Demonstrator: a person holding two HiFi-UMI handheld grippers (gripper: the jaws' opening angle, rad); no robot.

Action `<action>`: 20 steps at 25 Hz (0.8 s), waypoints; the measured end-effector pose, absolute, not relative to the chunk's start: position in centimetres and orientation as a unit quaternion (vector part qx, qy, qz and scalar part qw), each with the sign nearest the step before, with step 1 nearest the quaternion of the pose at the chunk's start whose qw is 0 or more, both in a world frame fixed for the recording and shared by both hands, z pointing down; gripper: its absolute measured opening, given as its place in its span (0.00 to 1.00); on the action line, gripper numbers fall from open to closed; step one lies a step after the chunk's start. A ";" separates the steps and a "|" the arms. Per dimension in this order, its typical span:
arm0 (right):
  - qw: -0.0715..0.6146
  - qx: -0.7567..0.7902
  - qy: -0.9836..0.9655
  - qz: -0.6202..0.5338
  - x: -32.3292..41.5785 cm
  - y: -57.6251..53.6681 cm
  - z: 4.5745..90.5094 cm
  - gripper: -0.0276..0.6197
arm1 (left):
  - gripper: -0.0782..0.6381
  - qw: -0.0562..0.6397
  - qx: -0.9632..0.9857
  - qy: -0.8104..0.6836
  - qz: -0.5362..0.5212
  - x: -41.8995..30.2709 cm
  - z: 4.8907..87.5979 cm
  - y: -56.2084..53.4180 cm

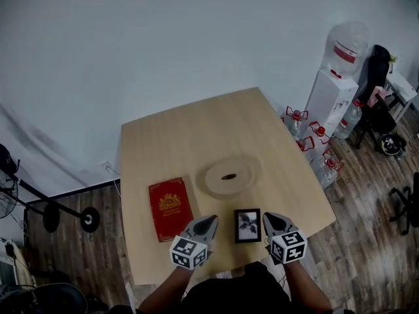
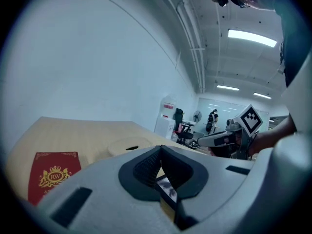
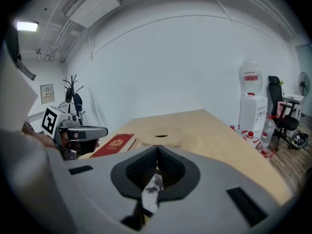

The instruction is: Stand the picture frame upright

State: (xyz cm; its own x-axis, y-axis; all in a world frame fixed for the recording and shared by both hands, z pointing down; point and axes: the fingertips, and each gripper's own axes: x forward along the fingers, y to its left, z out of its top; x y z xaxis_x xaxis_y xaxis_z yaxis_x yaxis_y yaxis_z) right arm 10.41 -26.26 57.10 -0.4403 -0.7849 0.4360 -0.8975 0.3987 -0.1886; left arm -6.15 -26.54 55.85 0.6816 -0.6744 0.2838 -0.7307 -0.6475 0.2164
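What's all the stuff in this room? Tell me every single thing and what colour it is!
table: one, light wood, middle of the room
picture frame: one, black, lying flat near the front table edge
book: one, red with gold crest, left of the frame
round dish: one, pale wood with a dark centre spot, behind the frame
water dispenser: one, white, right of the table
water bottles: several, clear with red caps, floor by the dispenser
office chair: one, black, beside the dispenser
barbell: one, black, floor at left
left claw: one, grey, shut, left of the frame
right claw: one, grey, shut, right of the frame
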 end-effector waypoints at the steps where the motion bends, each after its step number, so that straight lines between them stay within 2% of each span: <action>1: 0.149 0.508 -0.823 0.206 10.5 -26.6 57.5 0.06 | 0.11 0.161 0.903 -0.389 0.090 -6.0 56.0 -26.8; 12: 0.217 0.493 -0.801 0.259 11.5 -27.9 63.1 0.07 | 0.11 0.168 0.892 -0.409 0.092 -6.0 57.0 -29.4; 16: 0.236 0.486 -0.791 0.286 11.4 -27.4 65.8 0.17 | 0.11 0.169 0.893 -0.404 0.102 -5.7 57.8 -29.0; 20: 0.269 0.480 -0.779 0.300 10.8 -26.8 68.9 0.21 | 0.11 0.166 0.888 -0.416 0.105 -7.0 58.1 -29.1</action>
